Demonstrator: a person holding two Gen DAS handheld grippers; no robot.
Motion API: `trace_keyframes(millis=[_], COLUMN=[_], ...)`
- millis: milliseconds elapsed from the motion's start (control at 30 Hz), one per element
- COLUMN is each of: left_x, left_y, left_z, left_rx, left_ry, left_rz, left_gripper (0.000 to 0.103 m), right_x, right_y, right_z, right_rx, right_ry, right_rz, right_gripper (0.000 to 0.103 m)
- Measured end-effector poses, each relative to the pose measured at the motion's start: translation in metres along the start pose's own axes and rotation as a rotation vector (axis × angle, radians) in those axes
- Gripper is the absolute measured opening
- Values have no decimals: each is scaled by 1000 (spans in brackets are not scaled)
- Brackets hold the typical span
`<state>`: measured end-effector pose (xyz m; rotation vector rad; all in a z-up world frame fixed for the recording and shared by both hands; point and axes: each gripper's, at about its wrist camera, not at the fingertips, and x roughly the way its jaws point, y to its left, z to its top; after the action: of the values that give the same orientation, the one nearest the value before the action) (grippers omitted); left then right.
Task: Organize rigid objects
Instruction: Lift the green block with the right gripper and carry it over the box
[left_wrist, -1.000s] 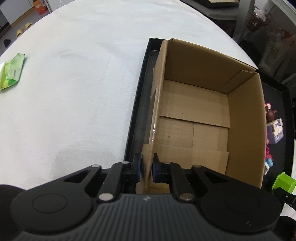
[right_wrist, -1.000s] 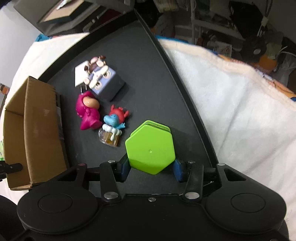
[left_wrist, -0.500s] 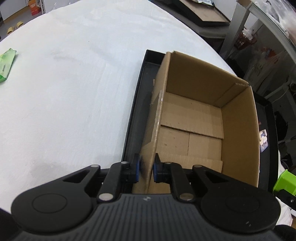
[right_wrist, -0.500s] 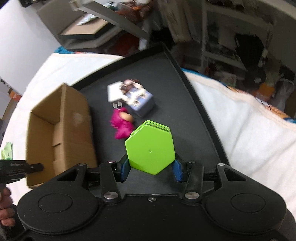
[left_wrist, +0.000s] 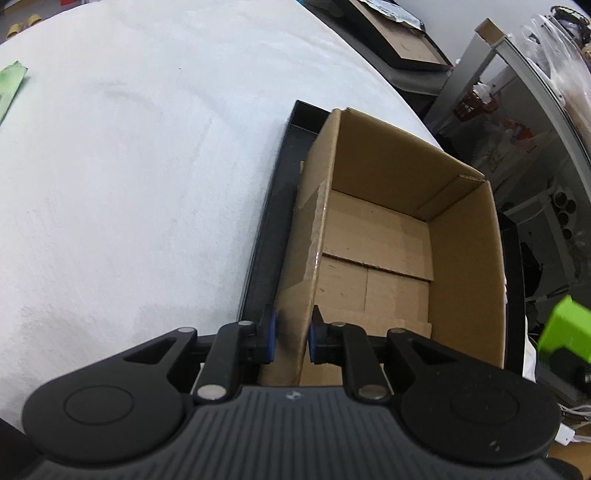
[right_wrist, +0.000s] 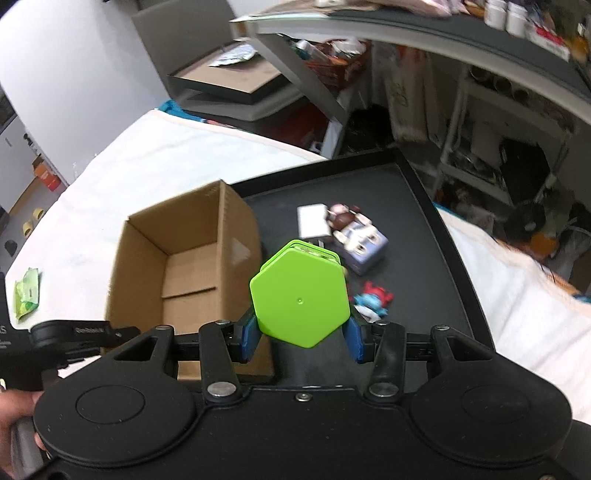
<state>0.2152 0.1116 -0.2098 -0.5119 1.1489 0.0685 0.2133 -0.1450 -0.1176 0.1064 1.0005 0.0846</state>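
The right gripper (right_wrist: 301, 334) is clamped on a green hexagonal container (right_wrist: 300, 295); the container sits squarely between the blue finger pads (right_wrist: 248, 335), one pad against each of two opposite sides, its flat hexagonal face turned toward the camera; it hangs in the air above the black tray (right_wrist: 424, 266), clear of the tray floor.

The cardboard box (right_wrist: 173, 258) stands open-topped on the tray at the 9 o'clock side of the container; its interior shows only bare flaps.

The left gripper (left_wrist: 291, 334) is closed on the near-left wall of the cardboard box (left_wrist: 388, 236); one pad lies outside the wall and one inside, with the wall edge between them; the green hexagonal container (left_wrist: 563, 328) appears blurred at 3 o'clock in the left wrist view, beyond the box's right wall.

On the tray at 1 o'clock from the held container lie a white card (right_wrist: 313, 220), a brown-and-white figure (right_wrist: 345, 217) and a pale blue block (right_wrist: 364, 245); a red-and-blue figure (right_wrist: 373, 301) lies at 3 o'clock, probably a small toy, too blurred to identify.

The tray rests on a white cloth (left_wrist: 129, 166); a green packet (right_wrist: 26, 297) lies on the cloth at 9 o'clock, well apart from the box.
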Motion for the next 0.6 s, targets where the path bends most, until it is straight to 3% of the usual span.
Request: trace_keyframes(millis=[600], left_x=[-3], left_y=[15], left_z=[-4], left_rx=[-67], left_ry=[-14], left_rz=[-71], left_gripper=[18], right_x=[19], right_y=[106], right_z=[9], right_rx=[-200], right_ry=[-6], right_rz=[11], right_gripper=[46])
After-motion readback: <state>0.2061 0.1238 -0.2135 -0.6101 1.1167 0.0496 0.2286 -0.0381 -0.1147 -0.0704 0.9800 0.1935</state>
